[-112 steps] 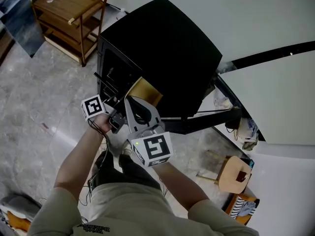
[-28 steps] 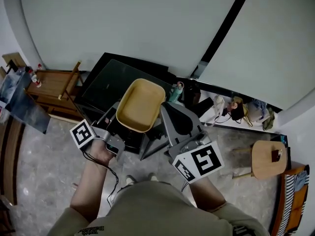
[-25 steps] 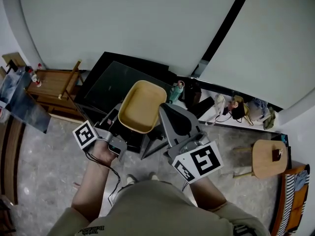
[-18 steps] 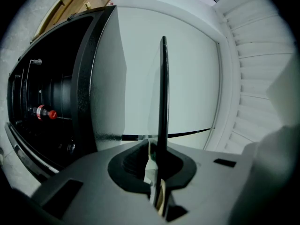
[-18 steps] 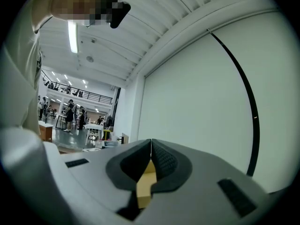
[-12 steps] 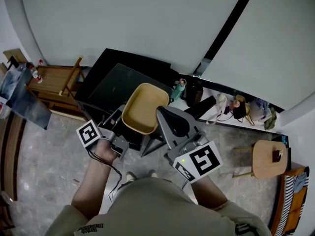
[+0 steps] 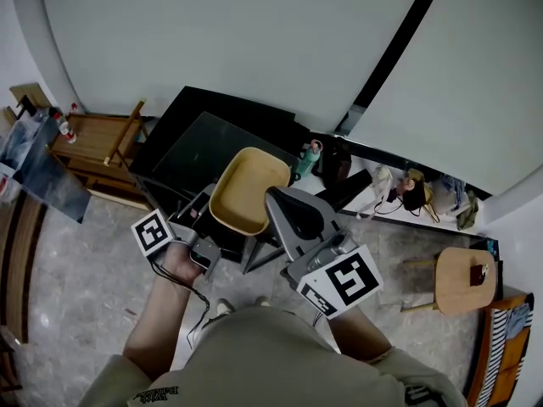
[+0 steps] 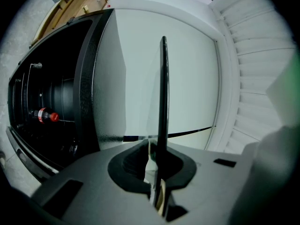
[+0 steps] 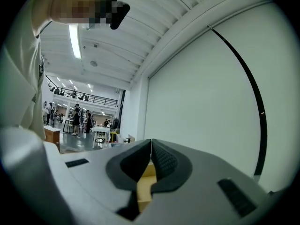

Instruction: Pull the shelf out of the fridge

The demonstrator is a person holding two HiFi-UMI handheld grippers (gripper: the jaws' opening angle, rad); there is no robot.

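The shelf (image 8: 163,93) is pinched edge-on in the left hand-held gripper (image 8: 157,172), out of the fridge (image 8: 51,97), a tray (image 7: 246,193) nipped in the right hand-held gripper (image 9: 151,146); on so thin a bite, it could be levered loose and dropped.

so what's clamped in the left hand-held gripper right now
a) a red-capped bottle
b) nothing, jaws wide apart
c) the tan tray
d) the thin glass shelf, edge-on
d: in the left gripper view, the left hand-held gripper has its jaws closed on the dark-edged glass shelf, which stands up edge-on between them.
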